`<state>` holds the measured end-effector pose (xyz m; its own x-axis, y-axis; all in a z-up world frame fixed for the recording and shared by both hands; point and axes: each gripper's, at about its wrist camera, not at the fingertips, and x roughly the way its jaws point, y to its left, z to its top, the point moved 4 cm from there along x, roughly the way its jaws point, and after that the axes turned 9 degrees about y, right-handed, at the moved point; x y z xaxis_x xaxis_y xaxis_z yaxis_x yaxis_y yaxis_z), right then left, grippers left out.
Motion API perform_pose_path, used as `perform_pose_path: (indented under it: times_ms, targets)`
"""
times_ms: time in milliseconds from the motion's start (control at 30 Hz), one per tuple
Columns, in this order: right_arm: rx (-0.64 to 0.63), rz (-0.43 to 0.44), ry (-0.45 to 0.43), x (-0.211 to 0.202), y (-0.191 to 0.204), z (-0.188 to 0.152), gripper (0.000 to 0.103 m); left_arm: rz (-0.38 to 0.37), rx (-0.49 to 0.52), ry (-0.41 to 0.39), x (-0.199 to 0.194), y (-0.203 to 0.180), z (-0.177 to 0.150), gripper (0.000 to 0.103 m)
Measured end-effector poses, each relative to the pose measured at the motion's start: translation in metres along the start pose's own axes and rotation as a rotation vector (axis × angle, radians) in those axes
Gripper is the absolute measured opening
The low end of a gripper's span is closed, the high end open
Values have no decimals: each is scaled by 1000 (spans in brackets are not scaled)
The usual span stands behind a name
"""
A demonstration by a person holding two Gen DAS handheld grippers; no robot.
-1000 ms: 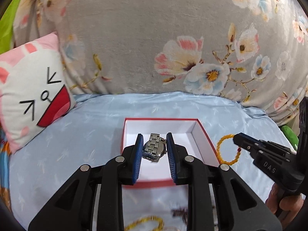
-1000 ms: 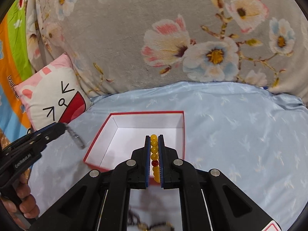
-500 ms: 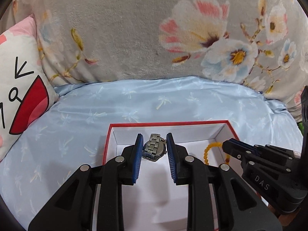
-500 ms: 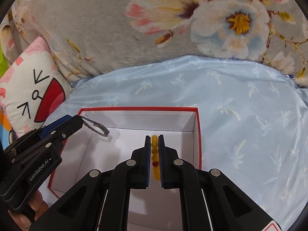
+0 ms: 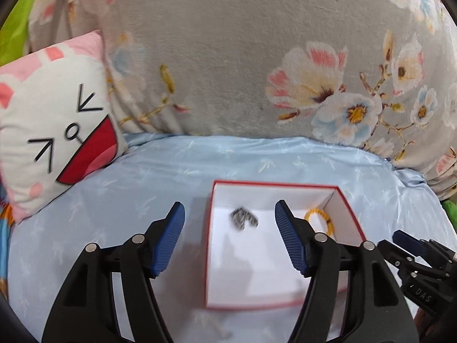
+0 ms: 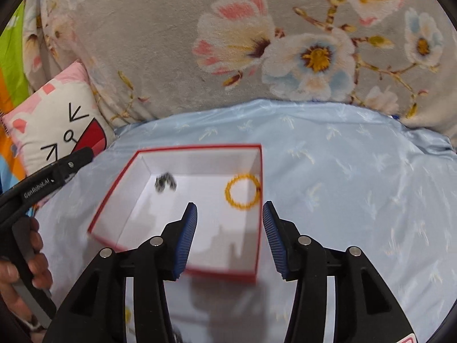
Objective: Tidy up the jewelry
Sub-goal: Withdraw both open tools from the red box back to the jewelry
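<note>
A white box with a red rim (image 5: pixel 274 185) (image 6: pixel 200 148) lies open on the blue bedsheet. Inside it a silver metal watch (image 5: pixel 243 218) (image 6: pixel 165 182) shows blurred near the far left corner. A yellow bead bracelet (image 5: pixel 319 220) (image 6: pixel 242 191) lies by the right wall. My left gripper (image 5: pixel 230 238) hovers over the box's near left side, its jaws opening, nothing between them. My right gripper (image 6: pixel 229 235) hovers over the near right part of the box, jaws opening too and empty. In each wrist view the other gripper shows at the frame's edge.
A grey floral blanket (image 5: pixel 228 57) rises behind the bed. A pink and white cat cushion (image 5: pixel 54 120) (image 6: pixel 57 125) leans at the left. More jewelry (image 6: pixel 127 315) lies blurred on the sheet under the grippers. A hand (image 6: pixel 20 271) grips the left tool's handle.
Both grippers let go: the watch left the left jaws and the bracelet left the right jaws, and both now lie in the box. Both grippers pulled back from the box.
</note>
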<state>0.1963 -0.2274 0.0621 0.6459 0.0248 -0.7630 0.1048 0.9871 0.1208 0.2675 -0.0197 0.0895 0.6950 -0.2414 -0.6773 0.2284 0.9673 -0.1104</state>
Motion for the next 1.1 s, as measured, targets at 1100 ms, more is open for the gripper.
perform_pose_path:
  times_ms: [1100]
  targets:
    - [37, -11, 173, -55, 3, -197, 47, 16, 34, 244, -51, -2, -214, 44]
